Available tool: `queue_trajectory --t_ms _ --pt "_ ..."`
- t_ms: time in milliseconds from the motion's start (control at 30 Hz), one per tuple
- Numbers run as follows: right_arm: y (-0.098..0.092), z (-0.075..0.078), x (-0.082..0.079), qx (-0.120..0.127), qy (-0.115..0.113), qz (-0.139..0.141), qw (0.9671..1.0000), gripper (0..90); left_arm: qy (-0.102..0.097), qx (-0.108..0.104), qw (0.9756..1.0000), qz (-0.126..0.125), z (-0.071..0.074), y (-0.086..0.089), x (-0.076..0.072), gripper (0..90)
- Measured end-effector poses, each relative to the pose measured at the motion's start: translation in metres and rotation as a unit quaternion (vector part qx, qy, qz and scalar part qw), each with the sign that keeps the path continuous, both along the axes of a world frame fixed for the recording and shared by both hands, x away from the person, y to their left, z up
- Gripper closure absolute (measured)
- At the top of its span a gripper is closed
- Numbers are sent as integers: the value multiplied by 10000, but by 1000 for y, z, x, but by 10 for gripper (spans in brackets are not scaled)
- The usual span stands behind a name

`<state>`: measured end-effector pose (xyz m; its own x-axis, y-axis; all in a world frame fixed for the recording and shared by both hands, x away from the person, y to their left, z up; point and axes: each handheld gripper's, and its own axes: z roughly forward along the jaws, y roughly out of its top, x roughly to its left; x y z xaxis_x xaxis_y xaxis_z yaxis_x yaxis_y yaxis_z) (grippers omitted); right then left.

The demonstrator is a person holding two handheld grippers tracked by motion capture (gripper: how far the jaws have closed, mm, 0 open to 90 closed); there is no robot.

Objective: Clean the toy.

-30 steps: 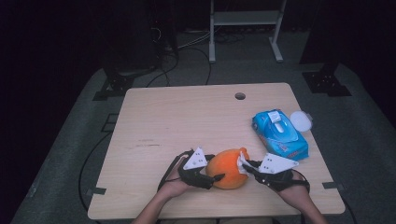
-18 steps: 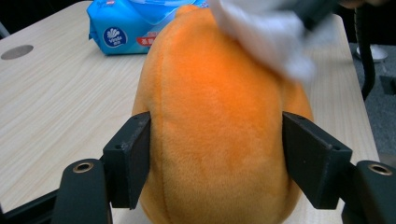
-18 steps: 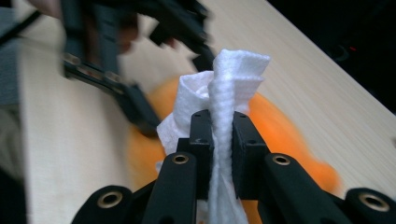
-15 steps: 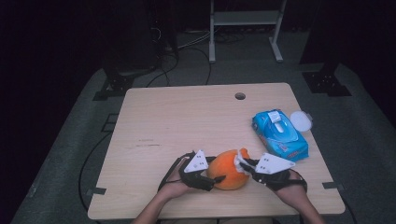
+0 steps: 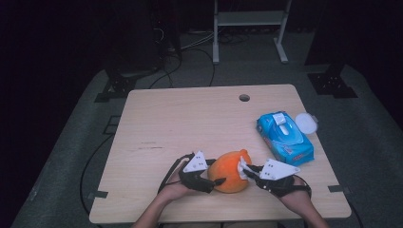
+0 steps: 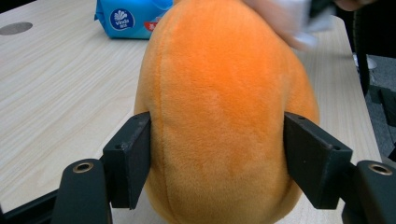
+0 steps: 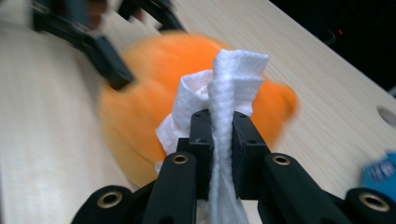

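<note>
The orange plush toy (image 7: 187,107) smears into blur in the right gripper view, its edges soft, and the left gripper (image 7: 88,39) behind it is fuzzy too. The blue wipes pack (image 6: 133,16) is cut by the top edge in the left gripper view. The white wipe (image 6: 292,18) there is a blurred patch, cropped above. The toy's underside is hidden against the table (image 5: 190,123).

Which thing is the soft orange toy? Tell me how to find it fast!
Look at the wooden table, at its near edge where the two hands come in. The orange plush toy sits between the left gripper and the right gripper. It is round, fuzzy and bright orange, unlike the flat blue wipes pack farther right.
</note>
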<state>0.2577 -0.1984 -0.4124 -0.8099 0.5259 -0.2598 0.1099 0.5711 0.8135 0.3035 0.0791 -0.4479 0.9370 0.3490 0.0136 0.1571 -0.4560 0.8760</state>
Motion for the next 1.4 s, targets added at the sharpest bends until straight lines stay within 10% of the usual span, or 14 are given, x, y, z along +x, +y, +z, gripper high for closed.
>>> queue_trajectory --t_ms 167,433,733,1033,1233,1400 --pt "-22 -10 12 18 259 -411 9988 795 -64 25 10000 -69 0 -1 -1 293" --pt "-14 12 8 544 89 -178 9983 795 -555 331 9964 -552 2 -10 -15 290" --pt "-35 -8 18 407 506 -427 9970 795 -430 269 9974 -504 2 -8 -12 287" --pt "-10 13 4 427 99 4 9990 795 -534 293 9966 -546 2 -12 -15 278" --pt "-31 -3 14 288 431 -284 9983 794 -440 201 9979 -425 2 -10 -13 275" --pt "-25 7 7 354 284 -178 9988 794 -730 415 9951 -521 7 -21 -21 270"
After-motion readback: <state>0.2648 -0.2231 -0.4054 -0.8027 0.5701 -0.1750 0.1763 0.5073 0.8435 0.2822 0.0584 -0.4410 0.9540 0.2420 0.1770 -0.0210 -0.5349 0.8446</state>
